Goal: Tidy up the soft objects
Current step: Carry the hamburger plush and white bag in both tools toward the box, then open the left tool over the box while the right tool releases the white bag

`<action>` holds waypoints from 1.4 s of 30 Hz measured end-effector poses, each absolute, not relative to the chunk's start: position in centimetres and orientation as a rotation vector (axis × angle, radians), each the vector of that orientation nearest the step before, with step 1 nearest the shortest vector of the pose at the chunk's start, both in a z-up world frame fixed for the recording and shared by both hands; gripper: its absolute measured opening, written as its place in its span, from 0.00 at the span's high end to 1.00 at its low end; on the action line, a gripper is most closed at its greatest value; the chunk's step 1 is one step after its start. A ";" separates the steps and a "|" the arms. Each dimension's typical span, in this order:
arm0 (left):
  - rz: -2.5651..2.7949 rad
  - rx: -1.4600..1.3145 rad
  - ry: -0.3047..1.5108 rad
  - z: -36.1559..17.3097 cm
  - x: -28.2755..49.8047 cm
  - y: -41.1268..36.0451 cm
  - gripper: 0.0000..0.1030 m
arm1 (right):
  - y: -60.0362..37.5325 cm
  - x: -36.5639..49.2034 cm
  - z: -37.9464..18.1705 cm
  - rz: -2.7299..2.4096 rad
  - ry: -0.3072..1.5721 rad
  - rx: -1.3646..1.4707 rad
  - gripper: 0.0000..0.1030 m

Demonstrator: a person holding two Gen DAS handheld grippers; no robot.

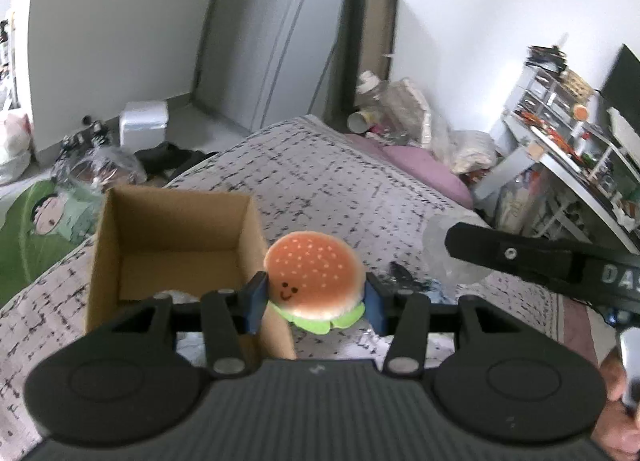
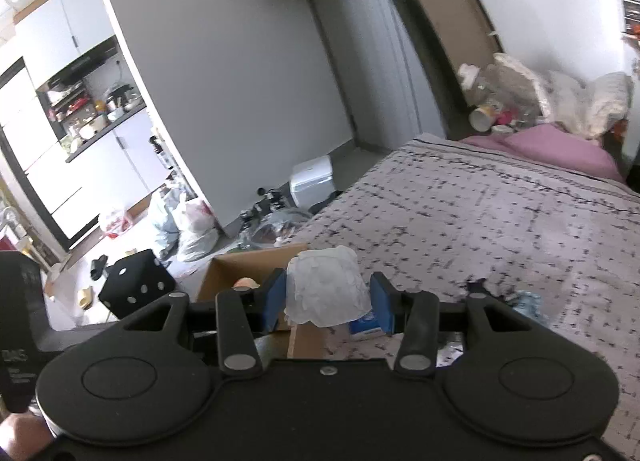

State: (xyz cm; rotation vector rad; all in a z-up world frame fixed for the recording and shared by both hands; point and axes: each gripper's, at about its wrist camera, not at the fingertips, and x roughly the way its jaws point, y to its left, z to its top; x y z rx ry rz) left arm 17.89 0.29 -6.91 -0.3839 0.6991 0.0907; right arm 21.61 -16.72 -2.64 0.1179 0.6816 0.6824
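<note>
Plush burger toy with orange sesame bun and green lettuce [image 1: 314, 281] clamped in left gripper [image 1: 316, 301], aloft beside open brown cardboard box [image 1: 168, 221] on bed; crumpled white soft bundle [image 2: 328, 285] pinched in right gripper [image 2: 328, 303]; carry step; next: shift over box, release inside.

Left gripper [image 1: 316, 301] closed on a plush burger toy [image 1: 314, 281], blue pads [image 1: 256, 303] pressed against both sides, held above the patterned bedspread [image 1: 340, 181]. Open cardboard box [image 1: 168, 245] just to the left of the toy, standing on the bed. Right gripper [image 1: 452, 239] seen at the right, with a pale crumpled thing [image 1: 436, 257] at its tip. Pink pillow [image 1: 420, 165] far on the bed.
</note>
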 end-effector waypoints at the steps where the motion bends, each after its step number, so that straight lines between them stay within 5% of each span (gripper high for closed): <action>1: 0.105 -0.393 0.706 -7.1 17.9 0.8 0.52 | -16.3 21.7 -2.7 0.690 0.686 0.118 0.56; 20: 0.143 -0.632 0.880 -11.6 18.4 4.8 0.52 | -10.8 22.1 -4.1 0.756 0.781 0.116 0.56; 26: 0.150 -0.739 0.927 -12.8 18.5 5.9 0.48 | -10.1 22.6 -5.5 0.746 0.827 0.124 0.56; 31: 0.175 -0.722 0.886 -11.6 17.8 6.6 0.35 | -9.6 23.2 -6.3 0.749 0.865 0.146 0.56; 42: 0.266 -0.653 0.835 -9.7 17.0 8.0 0.34 | -7.6 24.5 -7.0 0.758 0.923 0.225 0.55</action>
